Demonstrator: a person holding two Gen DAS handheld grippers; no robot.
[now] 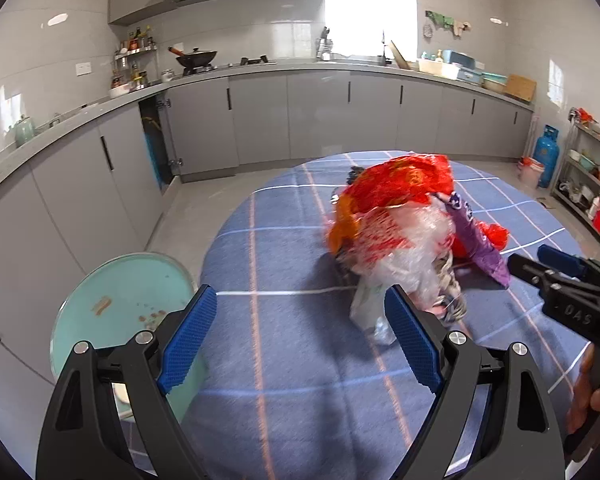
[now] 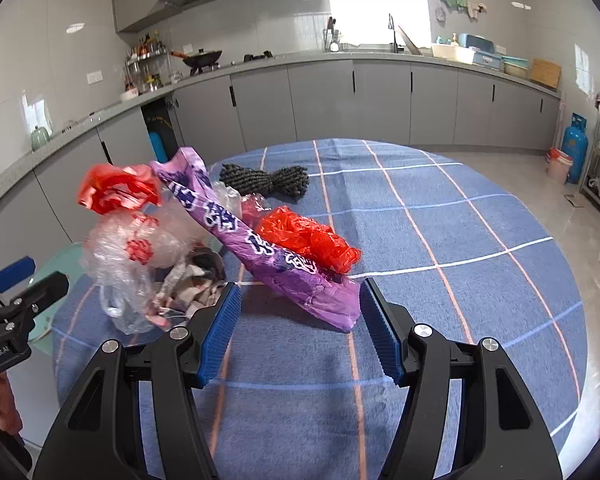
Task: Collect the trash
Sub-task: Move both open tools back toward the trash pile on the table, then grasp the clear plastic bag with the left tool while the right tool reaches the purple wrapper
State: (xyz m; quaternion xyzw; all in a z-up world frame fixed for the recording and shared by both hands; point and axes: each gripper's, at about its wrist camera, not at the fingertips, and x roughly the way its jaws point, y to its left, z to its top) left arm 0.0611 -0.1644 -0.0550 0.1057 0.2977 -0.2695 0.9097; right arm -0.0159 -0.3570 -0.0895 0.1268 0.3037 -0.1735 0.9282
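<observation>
Purple bag (image 2: pixel 260 252) lies slantwise, its low end just ahead of the spread, empty right gripper (image 2: pixel 300 328); left gripper (image 1: pixel 300 328), also spread, sits farther off.

So the trash is one messy heap on the blue checked bench (image 2: pixel 440 240). There's a long purple bag with white print (image 2: pixel 260 252) propped at a slant, a scrunched red bag (image 2: pixel 308 238) resting against it, and a clear crinkly bag with red print (image 2: pixel 136 248) bunched up next to them with another red bag (image 2: pixel 116 188) on top. Crumpled paper scraps (image 2: pixel 196 288) sit at the base. A dark grey knit bundle (image 2: pixel 266 180) lies just behind the pile.
</observation>
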